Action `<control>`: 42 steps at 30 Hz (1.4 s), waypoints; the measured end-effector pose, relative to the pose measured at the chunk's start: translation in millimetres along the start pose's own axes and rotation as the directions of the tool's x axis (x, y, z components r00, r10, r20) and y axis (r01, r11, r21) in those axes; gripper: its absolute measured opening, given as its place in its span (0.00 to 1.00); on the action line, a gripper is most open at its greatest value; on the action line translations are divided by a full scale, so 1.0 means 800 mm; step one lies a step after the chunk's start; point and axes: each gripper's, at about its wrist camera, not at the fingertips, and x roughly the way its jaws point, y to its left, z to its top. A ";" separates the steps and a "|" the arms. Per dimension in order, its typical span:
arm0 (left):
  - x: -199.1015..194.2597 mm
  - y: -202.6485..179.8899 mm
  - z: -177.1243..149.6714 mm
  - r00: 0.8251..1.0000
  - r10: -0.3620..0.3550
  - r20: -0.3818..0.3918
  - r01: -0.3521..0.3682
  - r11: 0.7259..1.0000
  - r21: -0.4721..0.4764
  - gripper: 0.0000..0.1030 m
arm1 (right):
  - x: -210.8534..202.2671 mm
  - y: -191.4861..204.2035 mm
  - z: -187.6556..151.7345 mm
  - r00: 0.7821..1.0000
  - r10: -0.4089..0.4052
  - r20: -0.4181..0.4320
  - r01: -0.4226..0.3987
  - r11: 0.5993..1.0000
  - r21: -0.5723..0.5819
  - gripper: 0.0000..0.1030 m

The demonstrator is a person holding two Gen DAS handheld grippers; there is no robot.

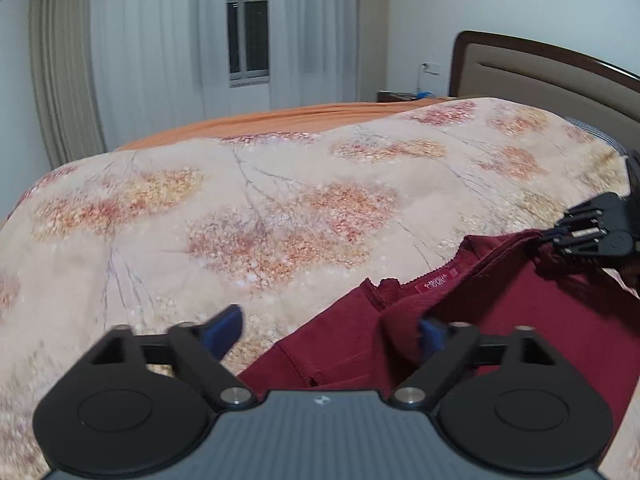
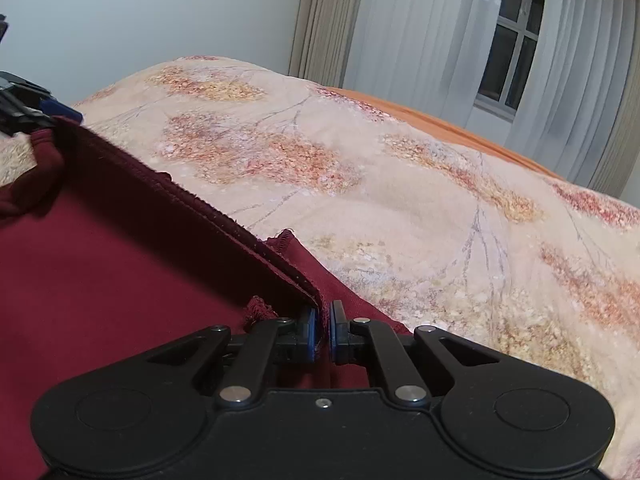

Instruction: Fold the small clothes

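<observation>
A small dark red garment (image 1: 500, 320) with a red neck label (image 1: 436, 282) lies on the floral bedspread (image 1: 240, 220). My left gripper (image 1: 328, 334) is open wide over its near corner; its right blue pad touches the cloth. My right gripper (image 2: 323, 334) is shut on the garment's trimmed edge (image 2: 224, 216) and holds that edge taut. In the left wrist view the right gripper (image 1: 560, 232) shows at the far right, pinching the cloth. In the right wrist view the left gripper (image 2: 52, 110) sits at the far left by the garment's other corner.
The bed carries an orange sheet (image 1: 304, 118) beyond the floral cover. A brown headboard (image 1: 540, 76) stands at the right, with a bedside table (image 1: 400, 96) next to it. White curtains (image 1: 160, 40) and a window (image 1: 248, 24) are behind.
</observation>
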 end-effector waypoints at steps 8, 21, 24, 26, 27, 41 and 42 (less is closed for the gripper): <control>-0.031 0.036 -0.003 0.994 -0.111 -0.008 0.111 0.992 -0.052 0.98 | 0.009 0.000 0.002 1.000 -0.002 -0.023 0.002 1.000 -0.006 0.06; -0.042 0.060 -0.038 1.000 0.026 0.013 -0.023 0.980 -0.197 0.99 | 0.009 -0.016 0.005 0.998 -0.065 0.001 0.065 0.996 0.063 0.52; -0.039 0.039 -0.044 0.999 0.025 0.033 -0.018 0.982 -0.190 0.99 | 0.006 -0.029 0.003 0.998 -0.055 0.019 0.052 0.989 0.136 0.66; -0.037 0.022 -0.045 0.998 0.014 0.053 -0.005 0.984 -0.179 1.00 | 0.000 -0.041 0.000 0.997 -0.045 0.057 0.032 0.976 0.215 0.83; -0.036 0.013 -0.045 0.998 0.003 0.064 0.008 0.985 -0.174 1.00 | -0.003 -0.047 -0.002 0.996 -0.034 0.083 0.012 0.968 0.252 0.88; 0.015 -0.093 -0.049 0.979 0.205 -0.015 -0.205 0.979 0.012 0.99 | -0.025 -0.078 -0.022 0.997 0.027 0.066 -0.050 0.929 0.367 0.99; 0.016 -0.092 -0.050 0.978 0.207 -0.009 -0.207 0.978 0.003 0.99 | -0.032 -0.076 -0.022 0.996 0.030 0.084 -0.058 0.932 0.358 0.99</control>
